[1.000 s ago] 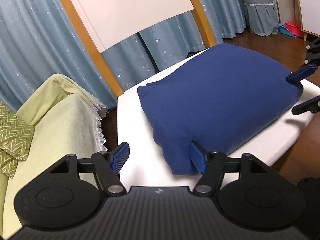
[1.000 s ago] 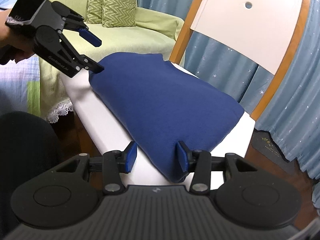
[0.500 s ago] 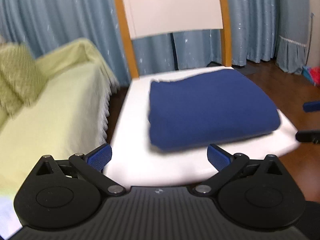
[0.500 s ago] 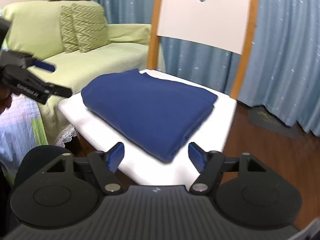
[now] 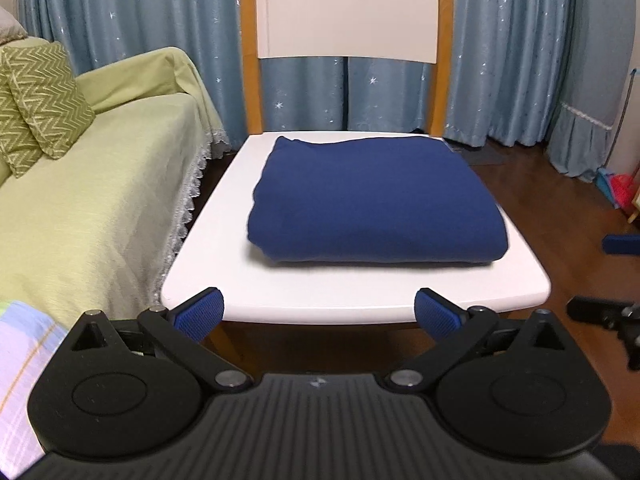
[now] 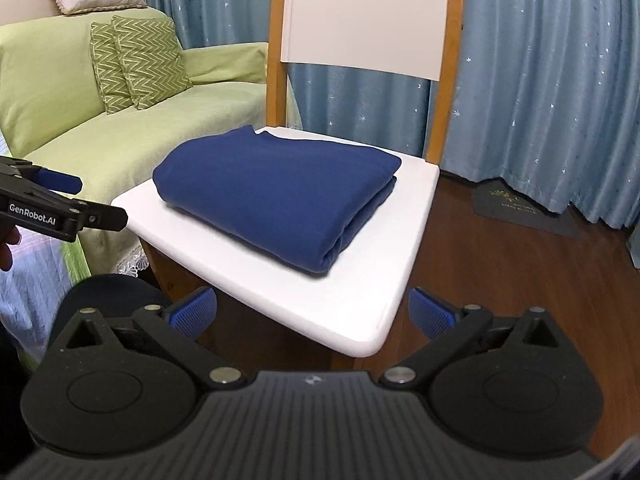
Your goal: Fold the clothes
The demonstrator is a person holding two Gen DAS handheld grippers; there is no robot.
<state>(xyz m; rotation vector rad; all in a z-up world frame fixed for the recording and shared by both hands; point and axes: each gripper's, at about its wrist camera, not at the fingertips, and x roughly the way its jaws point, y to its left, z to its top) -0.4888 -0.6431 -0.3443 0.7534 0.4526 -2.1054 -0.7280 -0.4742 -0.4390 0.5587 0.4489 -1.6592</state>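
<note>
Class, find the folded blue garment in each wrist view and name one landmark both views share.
Left wrist: blue garment centred, lying on the white seat.
Right wrist: garment centre-left, folded layers facing right.
Shared landmark: chair back behind it.

Navy garment (image 5: 372, 200) on white chair seat (image 5: 352, 296); green zigzag cushions (image 6: 140, 60); star-speckled blue curtains (image 5: 132, 20).

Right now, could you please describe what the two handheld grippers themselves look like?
Both are matte black with ribbed housings and round pivot discs. The left gripper and right gripper carry blue ridged fingertip pads on black linkage arms with silver rivets. White "GenRobot.AI" lettering marks the left one's side. No cables or sleeves show.
</note>
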